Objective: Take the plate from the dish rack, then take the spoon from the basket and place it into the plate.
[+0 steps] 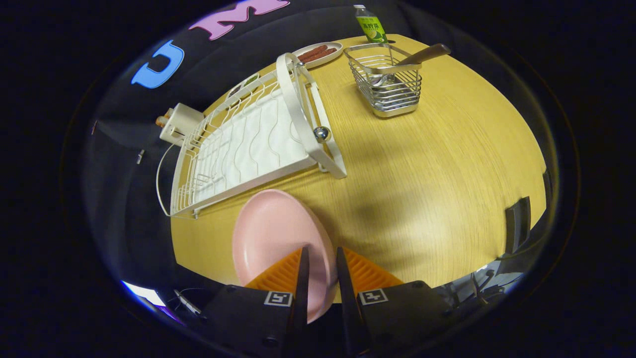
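Plate [273, 233], pink, sits pinched at its rim between the fingers of the gripper [322, 258], which are closed on it with only the plate's edge between them. It hangs over the wooden table [437, 169], just in front of the white dish rack [248, 139]. Beyond, the wire basket [387, 84] holds the spoon [422, 54], wooden handle sticking out. A bottle [370, 25] stands behind the basket.

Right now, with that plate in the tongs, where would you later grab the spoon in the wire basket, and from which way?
By its brown handle, which sticks up and leans out over the wire basket's rim, away from the dish rack. Coming down from above on that free end looks easiest, since the bowl sits inside the wires. The tongs are shut on the pink plate's rim.
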The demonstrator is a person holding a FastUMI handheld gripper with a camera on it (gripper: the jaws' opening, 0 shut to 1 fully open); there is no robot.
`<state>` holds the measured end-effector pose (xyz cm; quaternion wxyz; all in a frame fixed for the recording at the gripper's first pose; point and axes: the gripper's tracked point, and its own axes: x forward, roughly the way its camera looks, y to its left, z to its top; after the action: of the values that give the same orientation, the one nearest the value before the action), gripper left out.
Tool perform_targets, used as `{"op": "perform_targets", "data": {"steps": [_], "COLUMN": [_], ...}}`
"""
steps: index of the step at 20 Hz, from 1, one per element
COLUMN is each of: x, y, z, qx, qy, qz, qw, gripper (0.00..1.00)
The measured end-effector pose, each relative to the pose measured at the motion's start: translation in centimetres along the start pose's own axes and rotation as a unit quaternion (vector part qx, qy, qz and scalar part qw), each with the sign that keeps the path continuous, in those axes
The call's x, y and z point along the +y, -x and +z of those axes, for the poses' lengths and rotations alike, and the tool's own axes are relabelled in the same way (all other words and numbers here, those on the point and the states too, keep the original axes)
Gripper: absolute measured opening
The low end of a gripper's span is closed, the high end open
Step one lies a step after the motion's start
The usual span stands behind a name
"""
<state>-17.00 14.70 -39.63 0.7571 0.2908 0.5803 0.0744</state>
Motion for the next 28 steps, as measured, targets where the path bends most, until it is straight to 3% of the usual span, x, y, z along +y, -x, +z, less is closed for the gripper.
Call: {"op": "perform_targets", "data": {"steps": [4,8,12,15,21,28], "x": [0.0,-0.1,-1.6,-4.7,-9.1,-8.6], "y": [0.5,3.9,9.4,11.2,8.7,4.3], "z": [0.7,4.5,11.3,16.8,22.0,23.0], "qx": [-0.012,-0.081,-0.209,-0.275,-0.280,-0.261], "qy": [0.002,0.034,0.092,0.118,0.142,0.188], "qz": [0.006,0.025,0.015,-0.033,-0.073,-0.046], "qw": [1.000,0.996,0.973,0.954,0.947,0.946], "gripper": [0.34,0.34,0.34,0.33,0.34,0.34]}}
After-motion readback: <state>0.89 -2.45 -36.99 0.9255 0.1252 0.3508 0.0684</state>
